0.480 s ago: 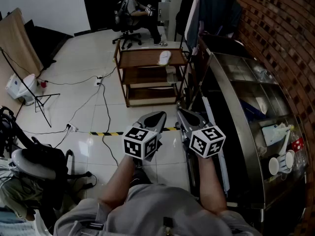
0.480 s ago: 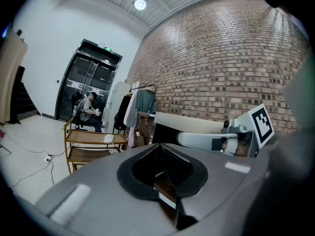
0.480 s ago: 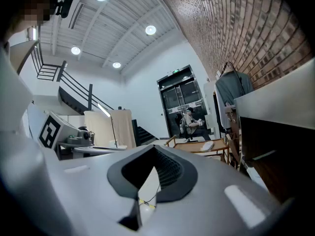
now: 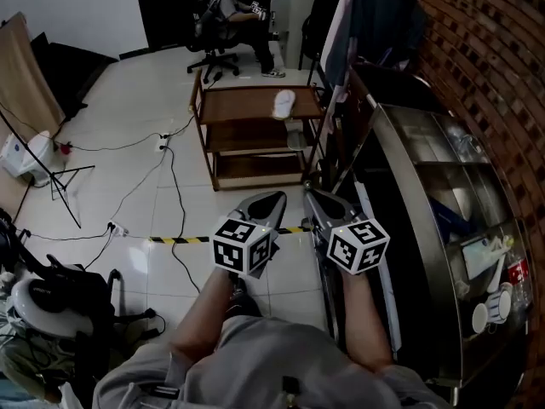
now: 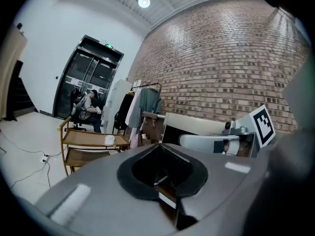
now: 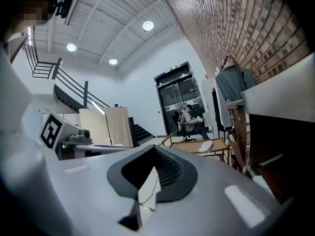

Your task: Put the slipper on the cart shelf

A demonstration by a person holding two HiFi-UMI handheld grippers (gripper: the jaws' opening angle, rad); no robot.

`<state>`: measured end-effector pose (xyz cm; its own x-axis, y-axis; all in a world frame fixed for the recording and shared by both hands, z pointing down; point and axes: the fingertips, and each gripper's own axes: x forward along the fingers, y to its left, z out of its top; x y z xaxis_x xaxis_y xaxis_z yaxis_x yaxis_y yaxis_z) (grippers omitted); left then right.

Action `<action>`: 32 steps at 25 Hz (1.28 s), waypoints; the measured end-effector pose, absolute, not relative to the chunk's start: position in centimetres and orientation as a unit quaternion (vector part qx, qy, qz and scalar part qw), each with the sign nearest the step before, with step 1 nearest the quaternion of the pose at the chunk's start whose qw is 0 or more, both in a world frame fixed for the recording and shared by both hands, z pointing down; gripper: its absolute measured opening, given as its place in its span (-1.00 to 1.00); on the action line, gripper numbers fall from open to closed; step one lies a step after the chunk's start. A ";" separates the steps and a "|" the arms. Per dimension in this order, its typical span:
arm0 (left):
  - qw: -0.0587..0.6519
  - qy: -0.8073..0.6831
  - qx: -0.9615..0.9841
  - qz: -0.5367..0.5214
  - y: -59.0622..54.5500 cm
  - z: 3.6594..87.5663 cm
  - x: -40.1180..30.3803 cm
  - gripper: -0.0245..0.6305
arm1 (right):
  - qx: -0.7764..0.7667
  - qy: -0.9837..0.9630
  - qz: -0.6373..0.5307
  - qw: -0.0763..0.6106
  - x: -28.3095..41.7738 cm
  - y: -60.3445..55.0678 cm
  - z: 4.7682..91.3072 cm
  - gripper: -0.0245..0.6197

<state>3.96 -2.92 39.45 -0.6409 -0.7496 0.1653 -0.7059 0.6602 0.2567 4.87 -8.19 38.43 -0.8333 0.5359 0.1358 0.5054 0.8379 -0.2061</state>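
A white slipper [image 4: 283, 103] lies on the top shelf of a wooden cart [image 4: 247, 113] far ahead on the tiled floor. A second pale item [image 4: 295, 136] sits on the cart's middle shelf; I cannot tell what it is. My left gripper [image 4: 271, 201] and right gripper [image 4: 317, 198] are held side by side in front of me, well short of the cart, both shut and empty. The left gripper [image 5: 158, 146] looks toward the cart [image 5: 83, 141] and slipper [image 5: 109, 139]. Past the right gripper [image 6: 152, 149] the slipper [image 6: 204, 145] shows too.
A stainless steel counter [image 4: 443, 194] runs along the brick wall on the right. Coats [image 4: 366, 15] hang beyond it. A person sits on an office chair [image 4: 223, 24] at the back. Cables [image 4: 170, 169] and striped tape [image 4: 183, 239] cross the floor; bags and a stand are at left.
The head view has shifted a little, so the room sits slightly differently in the picture. Both grippers keep their place and stay shut; the slipper has not moved.
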 end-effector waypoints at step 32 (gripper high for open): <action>0.176 -0.886 0.424 -0.068 4.1 43.3 -28.1 -0.90 | -0.224 -0.960 0.090 0.138 -27.3 -2.8 41.6 -0.92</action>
<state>-28.15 4.10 43.25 -0.5790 -0.7749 0.2535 -0.7271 0.6314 0.2696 -27.31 -2.82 41.60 -0.8612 0.4557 0.2253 0.4060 0.8833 -0.2344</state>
